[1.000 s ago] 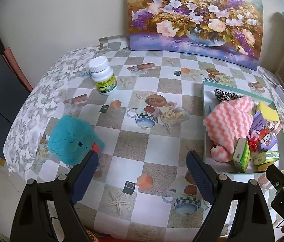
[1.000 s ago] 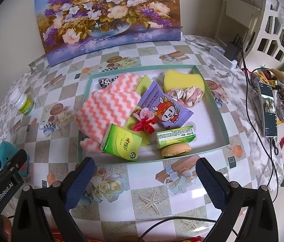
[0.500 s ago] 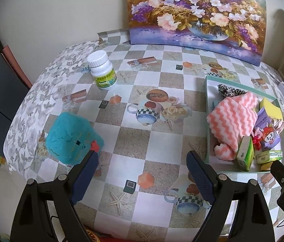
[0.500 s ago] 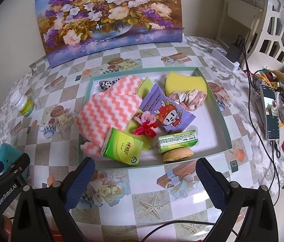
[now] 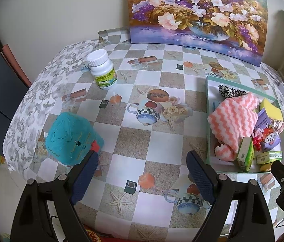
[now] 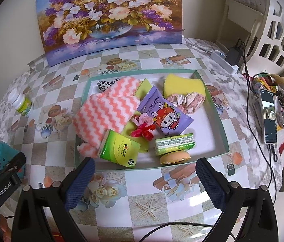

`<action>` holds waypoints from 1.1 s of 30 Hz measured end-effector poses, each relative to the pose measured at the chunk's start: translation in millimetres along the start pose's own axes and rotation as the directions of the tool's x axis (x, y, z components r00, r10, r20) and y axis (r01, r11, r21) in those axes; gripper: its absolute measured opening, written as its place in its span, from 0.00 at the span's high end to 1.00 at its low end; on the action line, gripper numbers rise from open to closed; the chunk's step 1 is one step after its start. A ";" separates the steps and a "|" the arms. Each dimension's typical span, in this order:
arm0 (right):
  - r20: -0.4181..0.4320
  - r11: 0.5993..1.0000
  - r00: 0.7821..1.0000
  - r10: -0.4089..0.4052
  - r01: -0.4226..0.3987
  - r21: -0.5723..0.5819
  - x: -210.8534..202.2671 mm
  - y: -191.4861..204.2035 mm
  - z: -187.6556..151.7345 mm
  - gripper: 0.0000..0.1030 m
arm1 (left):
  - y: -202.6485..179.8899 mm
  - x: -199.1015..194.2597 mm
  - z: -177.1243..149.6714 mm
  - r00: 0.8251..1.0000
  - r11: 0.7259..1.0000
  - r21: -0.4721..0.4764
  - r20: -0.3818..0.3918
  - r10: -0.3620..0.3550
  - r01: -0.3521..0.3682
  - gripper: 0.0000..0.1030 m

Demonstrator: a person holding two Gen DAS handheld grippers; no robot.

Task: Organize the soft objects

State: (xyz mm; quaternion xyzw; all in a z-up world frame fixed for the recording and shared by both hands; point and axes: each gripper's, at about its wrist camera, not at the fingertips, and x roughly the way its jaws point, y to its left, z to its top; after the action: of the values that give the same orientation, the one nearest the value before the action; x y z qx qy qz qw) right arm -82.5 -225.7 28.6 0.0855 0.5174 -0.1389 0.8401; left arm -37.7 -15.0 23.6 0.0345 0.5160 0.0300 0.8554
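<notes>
A green-rimmed tray (image 6: 214, 102) on the checked tablecloth holds soft things: a pink zigzag towel (image 6: 107, 113), a yellow sponge (image 6: 182, 84), a purple wipes pack (image 6: 162, 115), a green tissue pack (image 6: 119, 149), a pink scrunchie (image 6: 186, 100) and a red bow (image 6: 142, 131). The tray also shows in the left wrist view (image 5: 207, 121). My right gripper (image 6: 145, 178) is open and empty in front of the tray. My left gripper (image 5: 142, 171) is open and empty; a teal soft block (image 5: 71, 139) lies just beyond its left finger.
A white pill bottle (image 5: 102, 68) stands at the back left of the table. A flower painting (image 6: 109, 16) leans on the wall. A phone (image 6: 268, 115), cables and a charger (image 6: 233, 55) lie right of the tray. The table's left edge drops off past the teal block.
Both grippers have drawn back slightly toward the front of the table, so the tray and teal block look a little farther away. Nothing on the table has moved.
</notes>
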 end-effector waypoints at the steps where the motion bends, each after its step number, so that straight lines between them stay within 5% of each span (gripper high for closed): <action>1: 0.000 1.000 1.000 0.000 0.000 -0.002 -0.1 0.3 0.0 0.01 | 0.0 0.0 0.1 1.000 1.000 0.000 0.000 0.000 0.000 0.13; 33: -0.004 1.000 1.000 -0.004 0.004 -0.031 1.4 6.0 -0.6 0.01 | 2.8 2.1 0.0 1.000 1.000 -0.007 -0.007 0.005 -0.005 0.13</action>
State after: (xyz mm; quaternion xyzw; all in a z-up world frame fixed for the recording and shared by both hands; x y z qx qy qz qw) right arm -80.5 -220.0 27.1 0.0719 0.5214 -0.1324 0.8399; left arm -36.8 -12.0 22.0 0.0328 0.5189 0.0342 0.8535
